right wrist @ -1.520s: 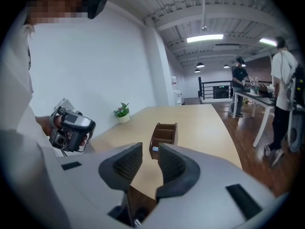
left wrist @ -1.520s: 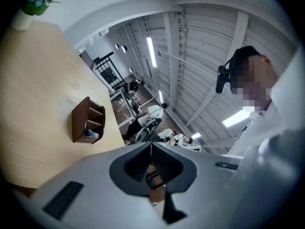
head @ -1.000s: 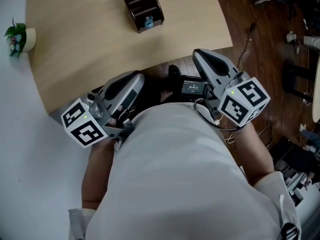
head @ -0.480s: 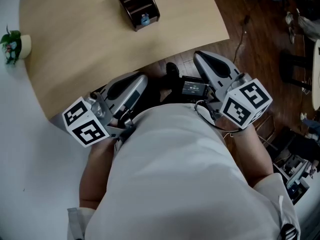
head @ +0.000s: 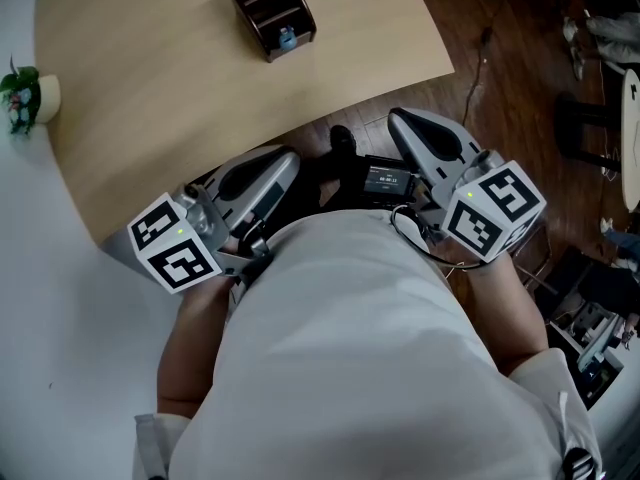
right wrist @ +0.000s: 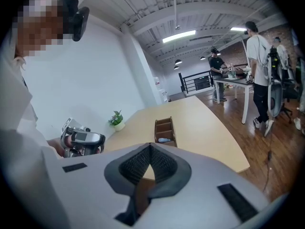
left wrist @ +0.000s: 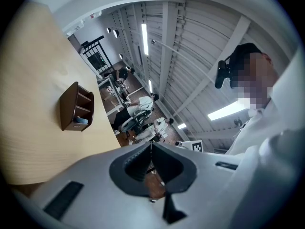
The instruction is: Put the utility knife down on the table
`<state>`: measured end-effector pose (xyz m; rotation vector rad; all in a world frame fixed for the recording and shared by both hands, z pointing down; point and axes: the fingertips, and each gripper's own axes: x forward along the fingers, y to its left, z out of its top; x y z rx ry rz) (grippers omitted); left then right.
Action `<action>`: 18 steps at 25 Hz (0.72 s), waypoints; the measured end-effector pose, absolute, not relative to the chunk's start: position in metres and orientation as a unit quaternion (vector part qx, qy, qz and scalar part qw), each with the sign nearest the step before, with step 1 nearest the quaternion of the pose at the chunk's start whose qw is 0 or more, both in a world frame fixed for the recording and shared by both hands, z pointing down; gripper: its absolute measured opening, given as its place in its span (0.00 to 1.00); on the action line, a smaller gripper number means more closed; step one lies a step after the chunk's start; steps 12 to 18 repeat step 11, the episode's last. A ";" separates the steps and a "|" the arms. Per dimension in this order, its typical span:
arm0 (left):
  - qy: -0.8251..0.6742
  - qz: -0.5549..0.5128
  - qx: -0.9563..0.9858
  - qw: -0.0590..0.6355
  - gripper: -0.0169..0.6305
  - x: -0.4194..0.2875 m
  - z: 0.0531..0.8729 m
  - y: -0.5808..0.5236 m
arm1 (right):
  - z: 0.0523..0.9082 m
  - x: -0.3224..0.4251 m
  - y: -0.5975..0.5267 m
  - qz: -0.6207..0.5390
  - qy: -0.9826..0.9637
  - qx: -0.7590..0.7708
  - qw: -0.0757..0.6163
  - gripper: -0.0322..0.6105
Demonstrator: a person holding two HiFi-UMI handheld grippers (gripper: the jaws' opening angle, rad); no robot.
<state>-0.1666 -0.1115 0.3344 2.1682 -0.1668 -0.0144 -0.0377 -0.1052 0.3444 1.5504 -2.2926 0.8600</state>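
Both grippers are held close to the person's torso, short of the wooden table [head: 200,78]. My left gripper [head: 290,158] is shut and empty; in its own view the jaws meet with nothing between them [left wrist: 151,144]. My right gripper [head: 396,118] is also shut and empty [right wrist: 150,146]. A dark brown desk organizer [head: 270,10] stands far across the table, also visible in the gripper views [left wrist: 76,106] [right wrist: 164,130]. A small blue thing [head: 287,38] lies in its front compartment. I cannot make out a utility knife for certain.
A small potted plant [head: 22,94] stands at the table's left edge [right wrist: 116,120]. A black device with a lit screen [head: 388,178] hangs at the person's waist. Wooden floor, chairs and people [right wrist: 257,75] are off to the right.
The table and organizer sit slightly higher and further left in the head view. Both grippers stay shut near the torso.
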 end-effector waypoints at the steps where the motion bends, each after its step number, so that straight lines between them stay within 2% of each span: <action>1: -0.069 -0.006 0.883 0.465 0.03 -0.168 0.335 -0.111 | 0.344 -0.039 -0.106 0.292 -0.787 0.530 0.122 0.05; 18: -0.075 -0.008 0.884 0.461 0.03 -0.174 0.333 -0.110 | 0.343 -0.044 -0.106 0.285 -0.793 0.523 0.130 0.05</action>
